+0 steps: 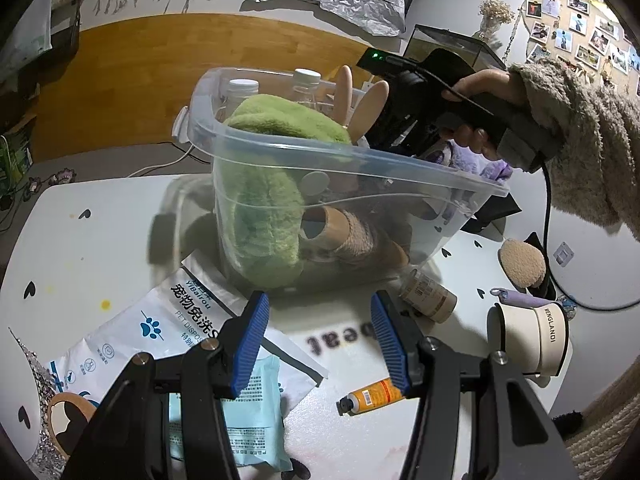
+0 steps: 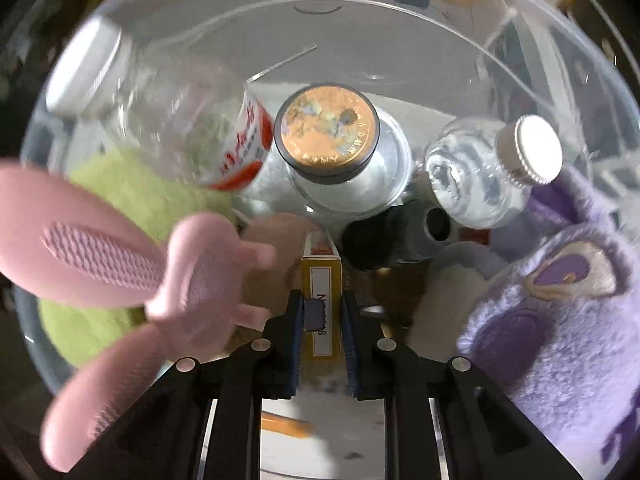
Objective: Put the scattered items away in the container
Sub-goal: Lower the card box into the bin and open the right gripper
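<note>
A clear plastic container [image 1: 360, 164] stands on the white table. In it are a green plush [image 1: 264, 216], bottles and a pink rabbit-shaped brush [image 2: 120, 264]. My right gripper [image 2: 322, 300] points down inside the container [image 2: 360, 12], shut on a narrow yellow box [image 2: 322, 276] held upright between its blue pads. My left gripper [image 1: 319, 300] hovers open over the table in front of the container, with nothing between its fingers. A small beige bottle [image 1: 428, 296], an orange tube [image 1: 372, 394], a white pet-wipes packet [image 1: 176, 320] and a blue packet [image 1: 248, 400] lie scattered below it.
A gold-capped bottle [image 2: 328, 128], a white-capped clear bottle [image 2: 500, 168] and a purple plush [image 2: 560, 300] crowd the container. A cream stand [image 1: 532, 340] and a powder puff [image 1: 522, 264] sit at the table's right. A fuzzy sleeve [image 1: 580, 140] reaches over the container's rim.
</note>
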The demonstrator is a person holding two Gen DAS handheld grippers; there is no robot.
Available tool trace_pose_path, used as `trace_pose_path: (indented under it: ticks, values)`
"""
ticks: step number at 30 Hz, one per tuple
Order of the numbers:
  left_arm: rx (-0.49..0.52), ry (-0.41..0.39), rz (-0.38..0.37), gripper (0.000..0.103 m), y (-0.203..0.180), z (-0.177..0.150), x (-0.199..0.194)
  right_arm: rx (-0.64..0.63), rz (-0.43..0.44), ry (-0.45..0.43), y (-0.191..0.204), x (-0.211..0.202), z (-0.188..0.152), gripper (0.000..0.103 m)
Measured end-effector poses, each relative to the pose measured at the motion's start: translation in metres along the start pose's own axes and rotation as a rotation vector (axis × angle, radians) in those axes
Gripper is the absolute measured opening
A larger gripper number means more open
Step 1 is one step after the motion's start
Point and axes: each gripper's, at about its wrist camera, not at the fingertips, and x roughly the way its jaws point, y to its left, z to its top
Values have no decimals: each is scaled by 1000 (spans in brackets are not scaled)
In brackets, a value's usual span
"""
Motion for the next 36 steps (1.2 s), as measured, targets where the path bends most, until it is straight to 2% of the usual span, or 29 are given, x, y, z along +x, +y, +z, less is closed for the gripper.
trace_pose_path:
  ticks: [4, 7, 10, 12, 13, 14, 16, 21, 22, 25, 28, 32, 36]
  values:
    - [0, 3, 3, 53, 1, 0, 0, 79, 111, 38, -5, 5, 0, 19]
    - [-1, 7, 6, 53, 2, -1, 1, 89, 125, 36, -5, 5, 4, 19]
    - [-1, 10, 8, 53, 2, -1, 1, 69, 107, 46, 1, 3, 5, 19]
    - [-2, 9, 7, 53, 2, -1, 1, 55, 56, 49, 6, 0, 6, 19]
    - [-3, 9, 7, 53, 2, -1, 2, 39, 24, 40, 9, -2, 5, 23]
    - [-3, 9, 7, 53, 2, -1, 2, 31, 19, 30, 11, -4, 5, 37]
    - [-2, 9, 7, 53, 2, 0, 3, 13, 11, 15, 15, -8, 4, 44]
    - [0, 13, 10, 53, 2, -1, 3, -29, 1, 2, 28, -22, -3, 44]
    - [1, 15, 10, 53, 2, -1, 3, -47, -6, -8, 30, -26, -4, 43]
    - [0, 14, 9, 53, 1, -2, 3, -110, -60, -12, 38, -30, -12, 16]
    - [-2, 13, 7, 53, 1, -2, 3, -166, -118, 39, 44, -24, -21, 10]
    - [-1, 15, 4, 53, 0, -2, 3, -293, -253, 74, 62, -13, -31, 9]
    - [-1, 15, 1, 53, 0, -2, 3, -382, -333, 106, 72, -3, -38, 9]
